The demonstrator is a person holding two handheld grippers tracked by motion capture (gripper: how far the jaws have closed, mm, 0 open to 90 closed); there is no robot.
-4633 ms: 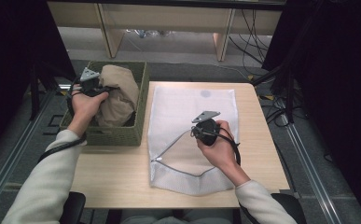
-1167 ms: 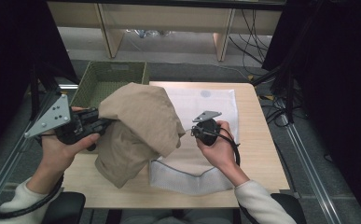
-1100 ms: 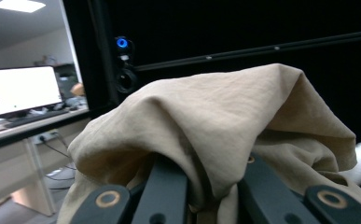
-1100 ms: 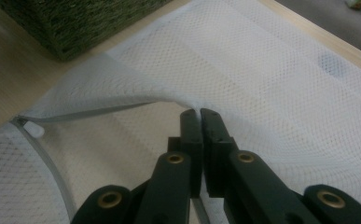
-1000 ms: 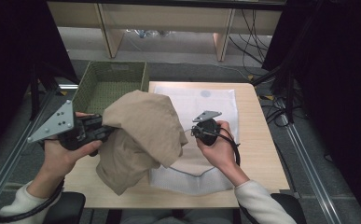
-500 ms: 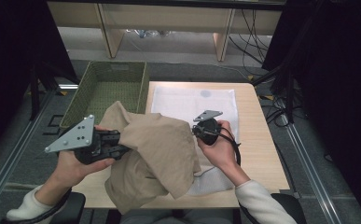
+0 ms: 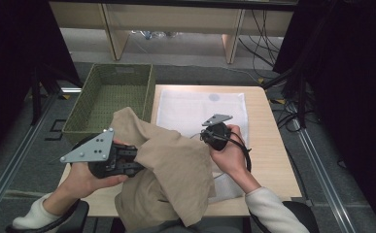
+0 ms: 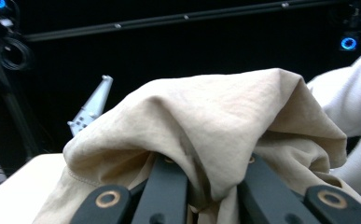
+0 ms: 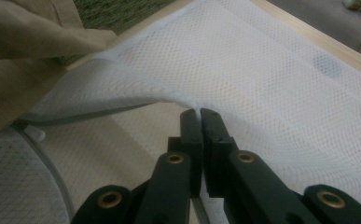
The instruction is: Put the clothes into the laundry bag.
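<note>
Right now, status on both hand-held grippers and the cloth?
Left hand-held gripper shut on beige garment, held over the table's near edge. Right hand-held gripper shut on white mesh bag, lifting its top layer. Green basket empty. Nothing blocking.

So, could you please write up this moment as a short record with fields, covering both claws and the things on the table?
left claw: shut on the beige cloth, holding it bunched above the near edge of the table
right claw: shut on the upper layer of the white mesh bag, lifting it so the mouth gapes
white mesh bag: flat on the table, partly covered by the cloth
green basket: at the table's left edge, nothing in it
likely next move: feed the cloth into the bag's mouth
</note>
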